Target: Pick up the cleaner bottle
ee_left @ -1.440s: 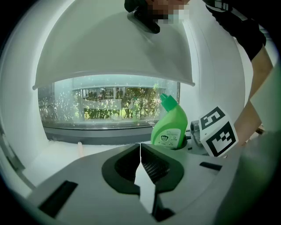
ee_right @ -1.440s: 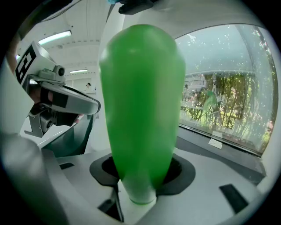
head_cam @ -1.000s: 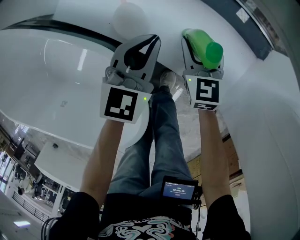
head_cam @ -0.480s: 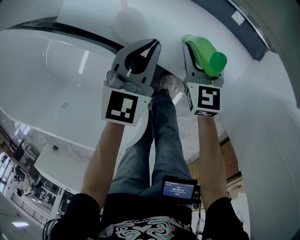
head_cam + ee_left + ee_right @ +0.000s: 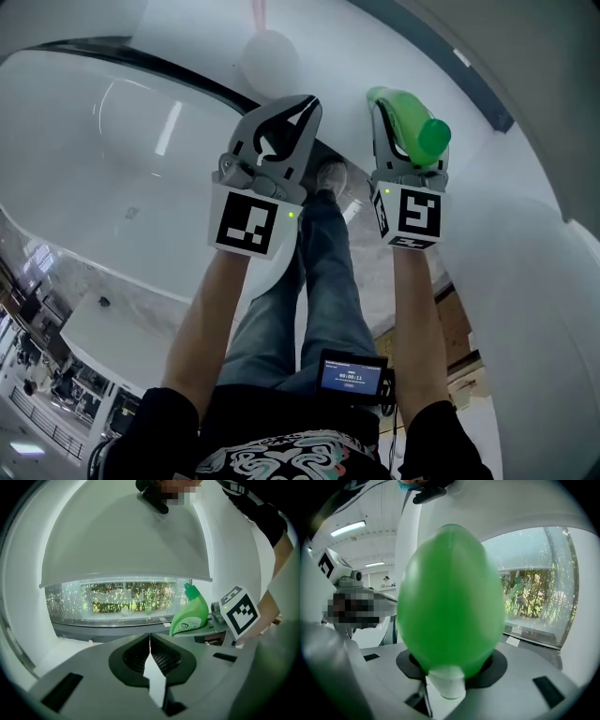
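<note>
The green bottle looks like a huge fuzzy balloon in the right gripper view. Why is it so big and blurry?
Right gripper view: the cleaner bottle is very close to the wide-angle lens, held in the right claw, so it fills the picture, out of focus, while the window behind looks sharper. Left gripper view: from farther off, the same bottle looks small and crisp.

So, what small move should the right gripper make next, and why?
Probably just hold the grip steady: the right gripper is shut on the green cleaner bottle, which touches no surface, and the left gripper is shut and empty.
</note>
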`<state>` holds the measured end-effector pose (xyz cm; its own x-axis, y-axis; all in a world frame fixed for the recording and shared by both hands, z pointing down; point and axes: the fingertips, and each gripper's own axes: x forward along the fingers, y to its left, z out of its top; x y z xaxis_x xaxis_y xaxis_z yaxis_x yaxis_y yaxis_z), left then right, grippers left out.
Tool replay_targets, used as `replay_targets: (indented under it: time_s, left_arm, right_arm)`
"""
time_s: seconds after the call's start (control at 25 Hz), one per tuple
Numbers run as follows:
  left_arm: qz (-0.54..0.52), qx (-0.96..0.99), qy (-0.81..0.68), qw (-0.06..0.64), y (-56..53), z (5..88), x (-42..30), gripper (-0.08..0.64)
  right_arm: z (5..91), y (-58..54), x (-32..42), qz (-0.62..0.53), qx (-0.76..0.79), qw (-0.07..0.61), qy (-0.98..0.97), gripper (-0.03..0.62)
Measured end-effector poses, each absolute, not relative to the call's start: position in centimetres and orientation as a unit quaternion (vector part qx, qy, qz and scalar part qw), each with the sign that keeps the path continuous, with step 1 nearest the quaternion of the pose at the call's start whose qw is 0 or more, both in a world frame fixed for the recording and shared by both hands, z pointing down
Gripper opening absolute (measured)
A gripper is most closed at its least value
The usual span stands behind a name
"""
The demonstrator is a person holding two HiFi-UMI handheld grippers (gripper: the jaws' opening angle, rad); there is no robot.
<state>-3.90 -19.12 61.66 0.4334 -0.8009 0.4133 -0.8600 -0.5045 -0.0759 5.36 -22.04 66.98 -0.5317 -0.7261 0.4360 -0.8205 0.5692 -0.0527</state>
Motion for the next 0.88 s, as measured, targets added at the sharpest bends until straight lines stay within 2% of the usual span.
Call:
replay_targets:
  time_s: [0.88]
  left_arm:
    - [0.186,0.838,-0.510,0.057,-18.4,53.6,-5.9,0.018]
  right_arm:
    - [56.9,-20.7,3.8,0.116,0.441,0.152,-0.877,0.201]
